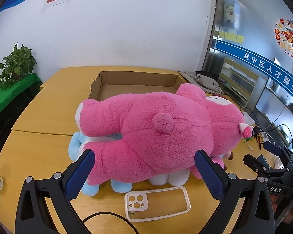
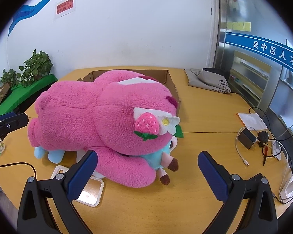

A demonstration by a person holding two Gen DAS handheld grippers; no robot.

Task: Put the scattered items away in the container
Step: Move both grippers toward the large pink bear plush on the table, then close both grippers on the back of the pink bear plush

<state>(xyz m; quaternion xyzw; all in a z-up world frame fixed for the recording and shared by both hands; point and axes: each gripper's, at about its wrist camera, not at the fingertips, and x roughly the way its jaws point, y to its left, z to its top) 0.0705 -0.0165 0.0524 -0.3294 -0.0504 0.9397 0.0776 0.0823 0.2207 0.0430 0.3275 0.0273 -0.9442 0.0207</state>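
- Pink plush bear [image 1: 156, 136], one, lies face down across the middle of the tabletop [image 1: 48, 113], on top of the other soft toys.
- Blue-and-white plush toy [image 1: 91, 190], at least one, lies under the bear; its limbs stick out at the near side. How many toys are in the pile cannot be told.
- One cardboard box [image 1: 134, 78], open-topped and shallow, stands at the far edge of the tabletop; the visible part of its floor is bare. The bear's head end touches the box's near right corner.
- One clear phone case [image 1: 158, 202] lies flat near the front edge, just beside the pile.
- One grey cloth bag [image 2: 207, 80] lies at the far right corner.
- Left gripper [image 1: 146, 173]: fingers spread wide on either side of the bear's rump, grasping nothing.
- Right gripper [image 2: 147, 173]: fingers spread wide, released, near the bear's arm.
- Cables and a charger [image 2: 248, 138] lie along the right edge.
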